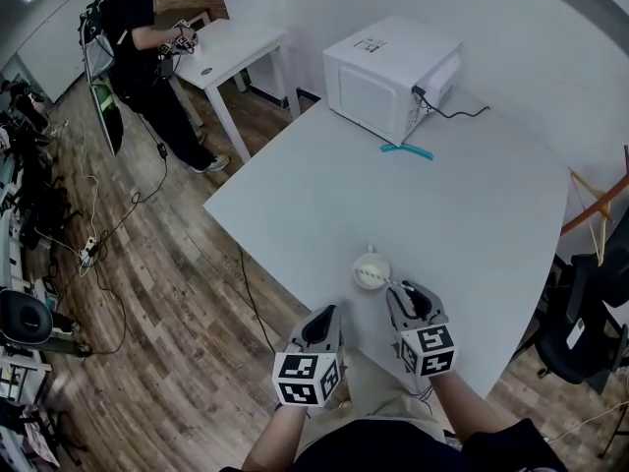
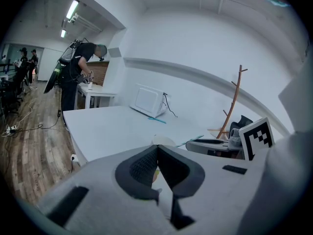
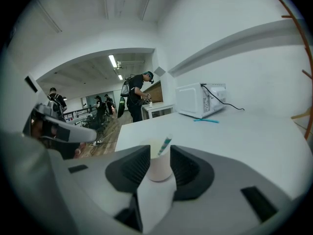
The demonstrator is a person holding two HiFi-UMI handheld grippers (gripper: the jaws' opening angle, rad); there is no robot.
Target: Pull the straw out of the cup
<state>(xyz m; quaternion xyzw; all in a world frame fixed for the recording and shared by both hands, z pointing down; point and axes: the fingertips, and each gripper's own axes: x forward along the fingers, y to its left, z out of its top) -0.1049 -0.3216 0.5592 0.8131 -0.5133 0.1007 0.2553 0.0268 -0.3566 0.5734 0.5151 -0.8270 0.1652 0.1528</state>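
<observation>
Just to the left of the cup [image 1: 371, 268] and nearer the person, the left gripper [image 1: 322, 321] has its fingers clenched together on nothing. The white cup stands on the table [image 1: 393, 205] with a striped straw [image 1: 388, 282] leaning out of it. Just to the cup's right, the right gripper [image 1: 411, 298] has its fingers spread and grips nothing.

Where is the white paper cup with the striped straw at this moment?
In the head view the white paper cup stands by the near edge of the white table, just ahead of the right gripper, whose open jaws frame it.
</observation>
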